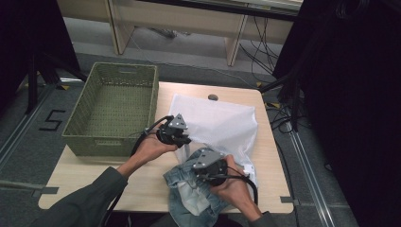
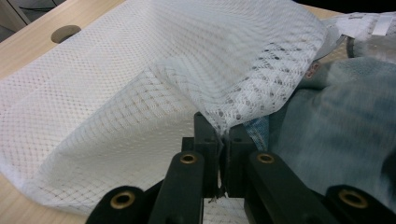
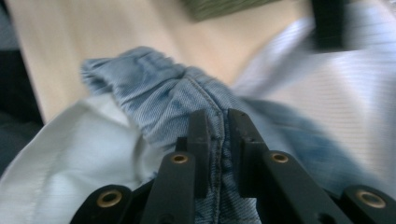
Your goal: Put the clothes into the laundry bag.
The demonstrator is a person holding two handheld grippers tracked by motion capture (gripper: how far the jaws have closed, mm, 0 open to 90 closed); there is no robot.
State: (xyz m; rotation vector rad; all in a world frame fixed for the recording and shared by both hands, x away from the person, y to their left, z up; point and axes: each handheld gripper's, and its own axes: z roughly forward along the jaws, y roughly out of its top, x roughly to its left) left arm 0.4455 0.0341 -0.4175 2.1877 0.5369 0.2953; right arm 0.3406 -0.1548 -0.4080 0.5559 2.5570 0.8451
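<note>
The left gripper (image 2: 223, 135) is clamped on the near edge of the white mesh bag (image 1: 217, 124), holding its mouth up, while the right gripper (image 3: 219, 128), pinching the denim garment (image 1: 189, 189), sits just near-right of that opening

From above I get soft, even overhead light on the table (image 1: 94, 175) with dark surrounds and faint shadows, while my right gripper view is motion-blurred beyond its fingers (image 3: 200, 135) and the left one stays sharper.
</note>
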